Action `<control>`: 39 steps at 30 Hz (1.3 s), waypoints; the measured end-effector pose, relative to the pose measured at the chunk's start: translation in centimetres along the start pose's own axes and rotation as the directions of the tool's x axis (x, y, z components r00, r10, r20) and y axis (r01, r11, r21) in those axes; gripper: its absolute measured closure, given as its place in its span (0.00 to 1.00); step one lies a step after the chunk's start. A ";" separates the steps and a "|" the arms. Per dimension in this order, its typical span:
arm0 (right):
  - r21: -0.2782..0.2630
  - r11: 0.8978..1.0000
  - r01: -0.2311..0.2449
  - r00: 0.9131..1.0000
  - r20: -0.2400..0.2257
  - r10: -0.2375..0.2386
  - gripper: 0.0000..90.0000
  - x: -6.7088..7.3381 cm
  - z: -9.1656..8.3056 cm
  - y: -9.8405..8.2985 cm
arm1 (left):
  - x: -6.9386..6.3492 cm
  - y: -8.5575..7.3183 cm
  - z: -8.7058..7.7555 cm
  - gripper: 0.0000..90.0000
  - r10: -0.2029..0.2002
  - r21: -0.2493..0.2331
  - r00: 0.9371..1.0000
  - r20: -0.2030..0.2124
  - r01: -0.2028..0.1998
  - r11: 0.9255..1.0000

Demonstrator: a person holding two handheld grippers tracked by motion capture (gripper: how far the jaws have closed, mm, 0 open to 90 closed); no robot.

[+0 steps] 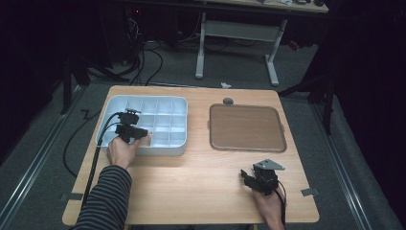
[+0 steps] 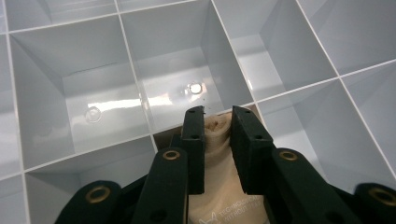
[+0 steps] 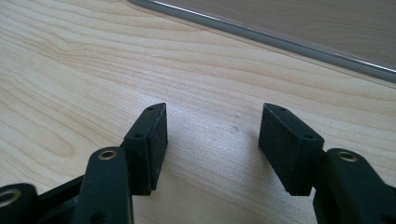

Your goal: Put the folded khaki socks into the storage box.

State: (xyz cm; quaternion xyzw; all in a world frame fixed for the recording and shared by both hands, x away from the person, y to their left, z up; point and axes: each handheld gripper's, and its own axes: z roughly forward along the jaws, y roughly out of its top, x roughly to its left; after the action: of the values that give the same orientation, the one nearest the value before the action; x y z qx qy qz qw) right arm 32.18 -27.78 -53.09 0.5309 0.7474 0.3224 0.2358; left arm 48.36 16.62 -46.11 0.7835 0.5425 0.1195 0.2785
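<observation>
Two tongs: left tongs (image 2: 217,114) pinch beige cloth (image 2: 219,186); right tongs (image 3: 212,123) gape.

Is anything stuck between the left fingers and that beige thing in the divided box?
No. The left gripper already pinches the beige pouch directly, fingers on both sides, inside one compartment of the divided box. Nothing lies between.

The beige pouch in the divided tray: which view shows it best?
Left gripper view: the beige pouch sits pinched between the left gripper pads. High view shows a pale speck in the tray.
</observation>
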 end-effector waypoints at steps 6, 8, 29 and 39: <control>0.000 1.000 -0.001 1.000 -0.001 0.001 0.47 0.0 0.0 0.0 | 0.0 -0.2 0.3 0.87 0.012 0.014 1.000 -0.003 -0.012 1.000; 0.000 1.000 0.001 1.000 -0.001 -0.001 0.47 0.0 0.0 0.0 | -0.1 -0.2 0.3 0.88 0.021 0.020 1.000 -0.004 -0.021 1.000; 0.000 1.000 0.000 1.000 -0.003 0.000 0.46 0.0 0.0 0.0 | 0.0 -0.8 0.8 0.85 0.009 0.027 0.999 0.031 -0.010 1.000; 0.000 1.000 0.001 1.000 -0.003 -0.001 0.46 0.0 0.0 0.0 | -0.2 -0.9 -0.4 0.61 0.019 -0.026 0.999 0.049 -0.018 1.000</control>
State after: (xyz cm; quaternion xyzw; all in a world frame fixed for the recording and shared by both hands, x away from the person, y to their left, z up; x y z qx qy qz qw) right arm 32.19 -27.79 -53.09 0.5301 0.7480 0.3231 0.2348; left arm 47.34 16.77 -46.25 0.7876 0.5267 0.1094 0.3005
